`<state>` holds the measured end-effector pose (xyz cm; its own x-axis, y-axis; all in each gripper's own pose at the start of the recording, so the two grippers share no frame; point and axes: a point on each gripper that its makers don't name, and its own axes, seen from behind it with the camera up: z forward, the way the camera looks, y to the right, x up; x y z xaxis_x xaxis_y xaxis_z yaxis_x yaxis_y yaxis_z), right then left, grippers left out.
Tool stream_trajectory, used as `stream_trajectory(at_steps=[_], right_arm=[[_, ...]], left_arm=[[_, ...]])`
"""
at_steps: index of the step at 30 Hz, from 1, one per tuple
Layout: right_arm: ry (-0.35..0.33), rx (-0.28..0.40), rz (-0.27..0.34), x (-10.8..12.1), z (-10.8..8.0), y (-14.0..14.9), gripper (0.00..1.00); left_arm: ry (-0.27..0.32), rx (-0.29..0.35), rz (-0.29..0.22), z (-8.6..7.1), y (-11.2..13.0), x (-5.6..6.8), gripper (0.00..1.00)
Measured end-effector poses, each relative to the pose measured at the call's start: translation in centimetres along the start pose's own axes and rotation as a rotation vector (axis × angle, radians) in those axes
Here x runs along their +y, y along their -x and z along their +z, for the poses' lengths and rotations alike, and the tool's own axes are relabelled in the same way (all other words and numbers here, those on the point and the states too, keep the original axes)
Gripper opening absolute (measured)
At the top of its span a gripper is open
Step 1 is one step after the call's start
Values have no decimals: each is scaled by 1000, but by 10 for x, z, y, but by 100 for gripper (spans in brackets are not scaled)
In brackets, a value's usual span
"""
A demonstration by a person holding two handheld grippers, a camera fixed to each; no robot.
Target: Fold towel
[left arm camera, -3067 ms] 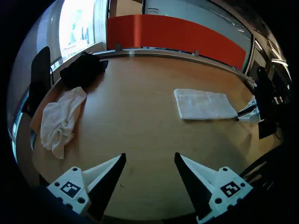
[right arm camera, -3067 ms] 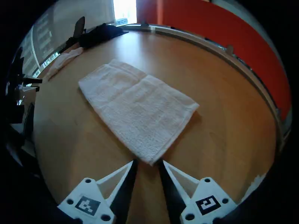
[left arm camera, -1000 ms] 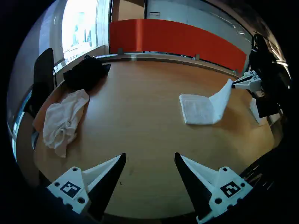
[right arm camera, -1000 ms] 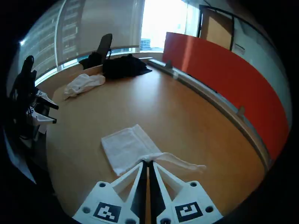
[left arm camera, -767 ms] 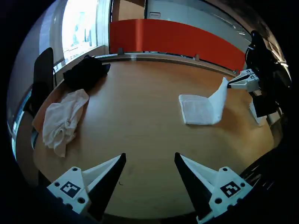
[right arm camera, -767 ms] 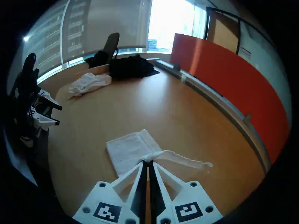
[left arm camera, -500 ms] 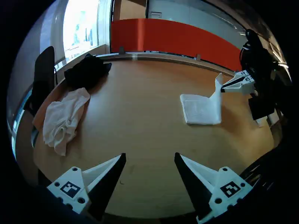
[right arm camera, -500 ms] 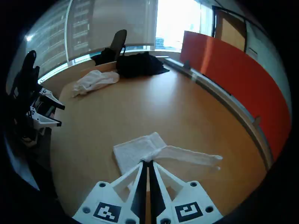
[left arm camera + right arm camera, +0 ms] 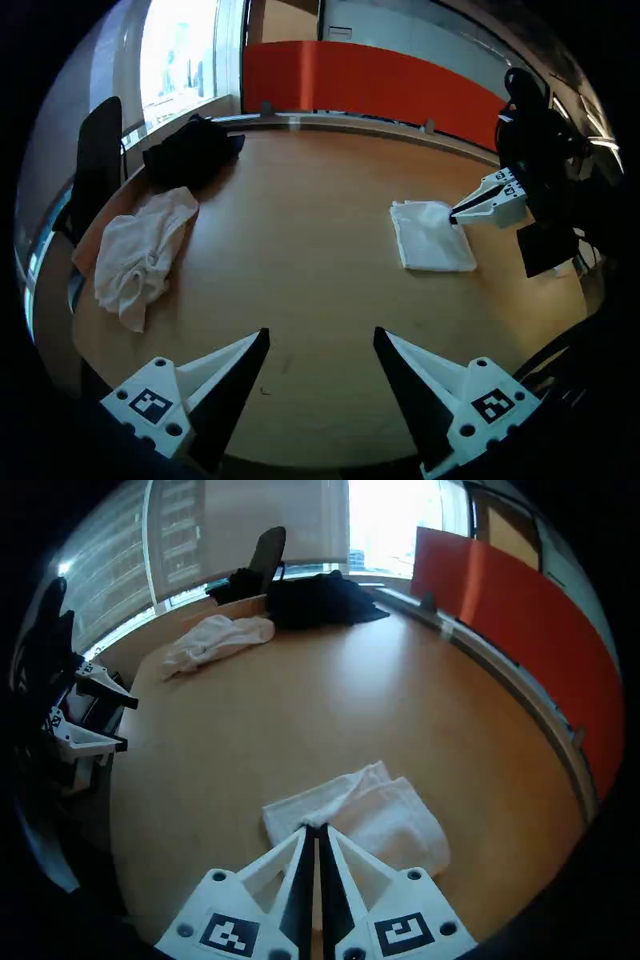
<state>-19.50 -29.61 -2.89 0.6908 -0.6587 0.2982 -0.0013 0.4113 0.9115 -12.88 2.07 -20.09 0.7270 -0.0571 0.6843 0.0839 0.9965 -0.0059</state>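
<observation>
towel [image 9: 376, 812] lies doubled on the bench [image 9: 320, 216] at the right tool [image 9: 318, 830] tips, which are clenched on its top edge, left tool [image 9: 320, 332] released well back; next likely means letting go and pressing the fold flat.

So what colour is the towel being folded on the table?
The towel is plain white, clearest in the right gripper view.
</observation>
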Motion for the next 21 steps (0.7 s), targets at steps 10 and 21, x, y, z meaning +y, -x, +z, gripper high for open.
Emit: stream_trajectory(at_steps=[10,21], right_arm=[[-8,0,11,-2,-2,-1,32],[33,-16,47,0,-5,15,88]], left_arm=[[-4,-7,1,0,3,-4,97],[-8,-5,6,-2,2,-7,97]])
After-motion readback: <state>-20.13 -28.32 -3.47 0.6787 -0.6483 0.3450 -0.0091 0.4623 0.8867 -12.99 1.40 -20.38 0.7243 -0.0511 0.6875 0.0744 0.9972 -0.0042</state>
